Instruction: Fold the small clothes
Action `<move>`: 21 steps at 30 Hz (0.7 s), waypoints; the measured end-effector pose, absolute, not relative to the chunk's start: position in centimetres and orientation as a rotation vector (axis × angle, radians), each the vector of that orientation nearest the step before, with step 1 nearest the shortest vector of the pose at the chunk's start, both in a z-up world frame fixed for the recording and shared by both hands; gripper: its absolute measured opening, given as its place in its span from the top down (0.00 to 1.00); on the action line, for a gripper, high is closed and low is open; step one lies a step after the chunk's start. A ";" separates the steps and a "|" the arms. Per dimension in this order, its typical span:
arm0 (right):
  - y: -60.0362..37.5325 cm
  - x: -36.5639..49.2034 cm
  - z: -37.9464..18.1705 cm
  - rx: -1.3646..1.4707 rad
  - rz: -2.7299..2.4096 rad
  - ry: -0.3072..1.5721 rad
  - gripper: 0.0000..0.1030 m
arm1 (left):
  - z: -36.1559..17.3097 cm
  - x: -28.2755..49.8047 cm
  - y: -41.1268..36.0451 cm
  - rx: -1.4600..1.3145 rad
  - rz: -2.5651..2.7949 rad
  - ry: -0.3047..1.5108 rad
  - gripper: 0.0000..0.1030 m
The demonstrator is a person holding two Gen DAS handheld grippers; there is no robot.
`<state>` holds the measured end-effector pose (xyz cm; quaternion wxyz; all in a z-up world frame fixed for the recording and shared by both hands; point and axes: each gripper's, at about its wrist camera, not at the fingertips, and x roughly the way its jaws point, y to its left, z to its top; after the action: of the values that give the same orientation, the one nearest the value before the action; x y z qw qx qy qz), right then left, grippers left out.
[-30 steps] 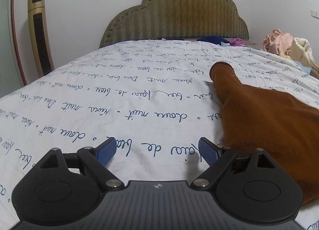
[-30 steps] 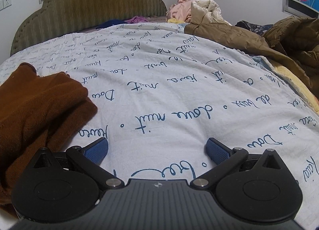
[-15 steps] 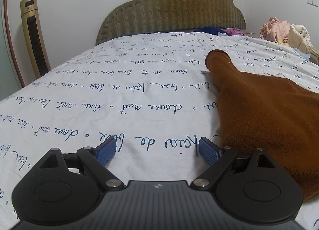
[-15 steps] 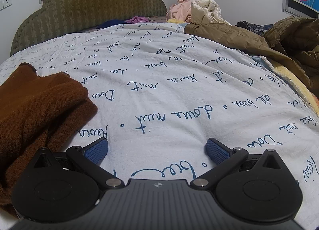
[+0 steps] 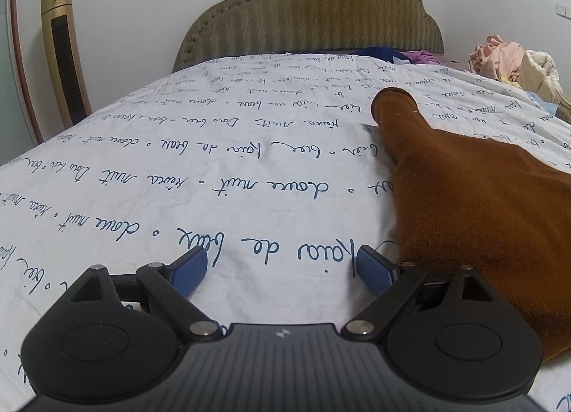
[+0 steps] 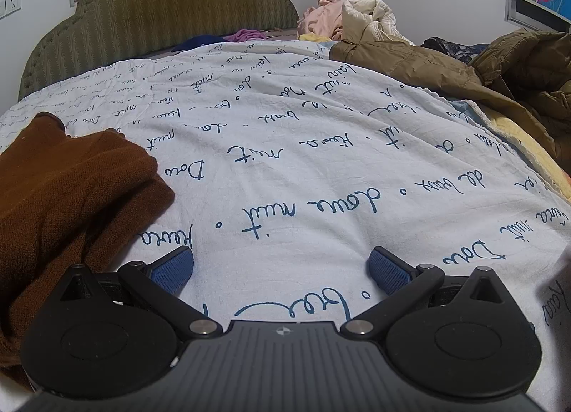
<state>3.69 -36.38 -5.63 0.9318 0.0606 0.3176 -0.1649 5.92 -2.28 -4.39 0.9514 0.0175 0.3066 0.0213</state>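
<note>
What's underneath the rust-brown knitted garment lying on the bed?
The rust-brown knitted garment lies directly on the white bed cover printed with blue handwriting. The print runs under its edge; whatever else it covers is hidden. Both grippers hover open beside it, not touching it.

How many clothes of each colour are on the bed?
Brown garment: 1
Tan puffy jacket: 1
Pink clothes heap: 1
Cream garment: 1
Purple garment: 1
Dark blue garment: 1
Total: 6
</note>
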 end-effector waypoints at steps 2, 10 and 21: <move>-36.4 3.7 -5.6 0.125 -0.337 0.651 0.00 | -4.4 5.9 -2.1 0.026 0.038 0.626 0.11; -36.4 3.7 -5.6 0.126 -0.337 0.651 0.00 | -4.5 6.0 -1.5 -0.012 0.029 0.635 0.11; -36.3 3.7 -5.6 0.126 -0.337 0.651 0.00 | -4.6 6.1 -1.6 -0.005 0.030 0.644 0.10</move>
<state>3.74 -36.34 -5.60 0.9316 0.0615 0.3181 -0.1646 6.11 -1.56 -4.61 0.9485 -0.0024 0.3165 0.0148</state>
